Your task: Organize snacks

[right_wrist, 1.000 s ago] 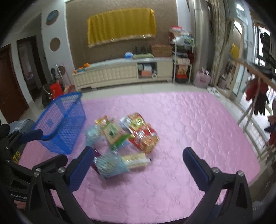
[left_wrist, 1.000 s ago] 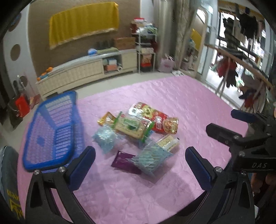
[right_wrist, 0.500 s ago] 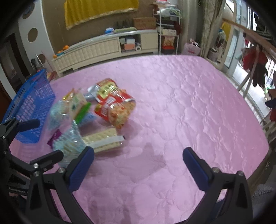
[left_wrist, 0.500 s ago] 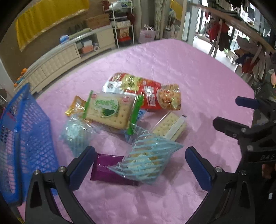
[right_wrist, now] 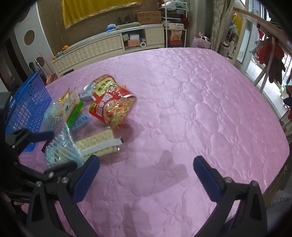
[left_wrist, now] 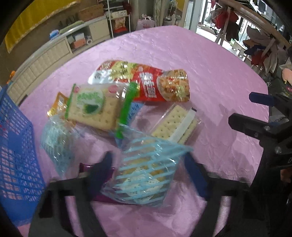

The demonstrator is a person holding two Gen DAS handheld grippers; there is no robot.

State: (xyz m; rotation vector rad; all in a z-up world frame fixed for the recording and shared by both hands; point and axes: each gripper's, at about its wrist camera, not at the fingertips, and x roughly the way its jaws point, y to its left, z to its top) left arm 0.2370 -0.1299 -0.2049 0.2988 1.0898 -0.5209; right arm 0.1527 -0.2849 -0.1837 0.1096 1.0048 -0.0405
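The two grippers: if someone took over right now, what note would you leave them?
Left gripper: open, straddling the blue-striped clear bag, not yet closed on it.
Right gripper: open, holding nothing, over bare pink cloth.
Snacks lie piled on the cloth: red bag, green cracker pack, plain cracker pack, purple packet.
Blue basket sits left of the pile; what shows of it holds no snacks.
Left: everything.

Room around a pink quilted cover (right_wrist: 200, 102)

A long cream cabinet (right_wrist: 102, 45) stands at the far wall under a yellow cloth (right_wrist: 94, 9). A white rack (right_wrist: 175, 25) is to its right. Clothes (right_wrist: 272, 54) hang at the far right, by a wooden rail.
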